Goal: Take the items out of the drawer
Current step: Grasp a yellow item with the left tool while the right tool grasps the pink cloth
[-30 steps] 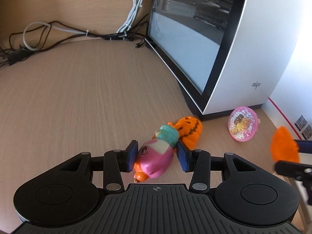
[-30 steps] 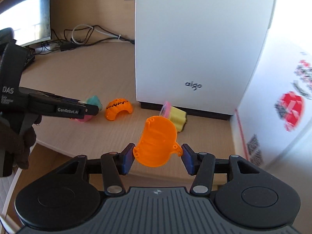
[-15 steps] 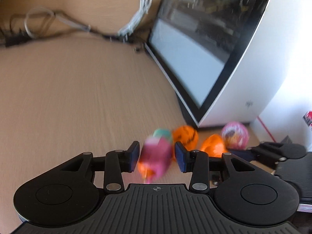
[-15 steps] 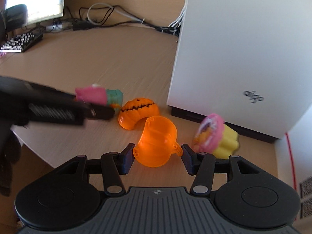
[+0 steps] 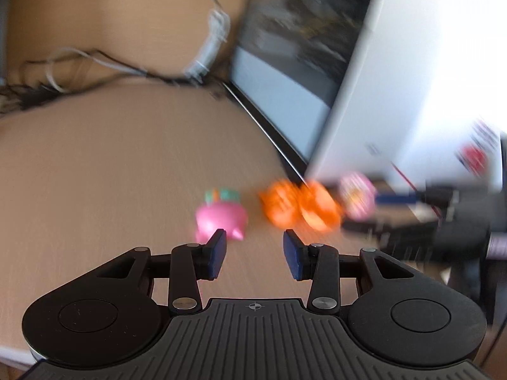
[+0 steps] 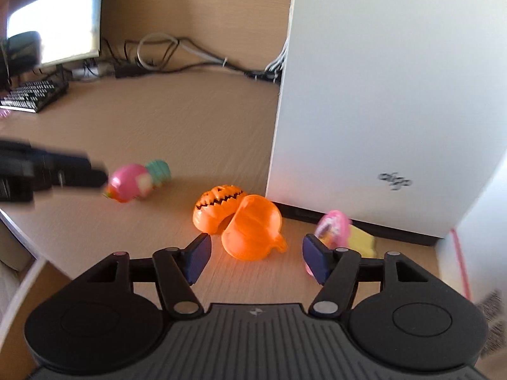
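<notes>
My left gripper (image 5: 254, 250) gapes wide, empty, the pink-and-teal plastic toy (image 5: 221, 217) just beyond its left finger. My right gripper (image 6: 256, 258) is spread wide, empty, the smooth orange plastic pumpkin half (image 6: 253, 232) lying just ahead.

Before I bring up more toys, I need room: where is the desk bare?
Bare desk lies between the keyboard, the cables and the pink toy. Beside the white case it is crowded: jack-o'-lantern half, plain orange half, cupcake toy.
</notes>
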### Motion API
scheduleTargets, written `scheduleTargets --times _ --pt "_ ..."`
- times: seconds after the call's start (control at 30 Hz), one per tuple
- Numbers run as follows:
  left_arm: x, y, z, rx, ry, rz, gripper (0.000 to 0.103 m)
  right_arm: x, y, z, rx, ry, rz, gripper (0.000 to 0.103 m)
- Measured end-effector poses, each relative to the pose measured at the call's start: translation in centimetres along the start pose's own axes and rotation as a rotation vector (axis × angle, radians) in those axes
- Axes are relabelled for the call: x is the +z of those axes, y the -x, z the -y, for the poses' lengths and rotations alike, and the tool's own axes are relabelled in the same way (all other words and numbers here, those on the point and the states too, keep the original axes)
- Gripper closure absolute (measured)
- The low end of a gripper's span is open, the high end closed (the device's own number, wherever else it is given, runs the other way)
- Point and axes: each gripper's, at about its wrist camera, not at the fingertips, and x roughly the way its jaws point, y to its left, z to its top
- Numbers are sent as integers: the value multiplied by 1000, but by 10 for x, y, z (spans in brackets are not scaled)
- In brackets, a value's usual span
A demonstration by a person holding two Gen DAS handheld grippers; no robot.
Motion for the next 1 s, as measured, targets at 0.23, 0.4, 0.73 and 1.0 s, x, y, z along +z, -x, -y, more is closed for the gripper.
scheduleTargets --times 0.23,0.4,0.73,1.0 --pt "-62 -20 33 -217 -99 -340 60 -41 50 21 59 -128 -117 32" --pt "-86 -64 51 -228 -75 -517 60 -73 47 31 -16 -156 -228 32" --pt "-102 -108 61 -138 -52 -584 60 -95 47 43 -49 -198 -296 32" --pt "-98 -70 43 -200 -113 -632 60 -101 31 37 13 -205 -362 32"
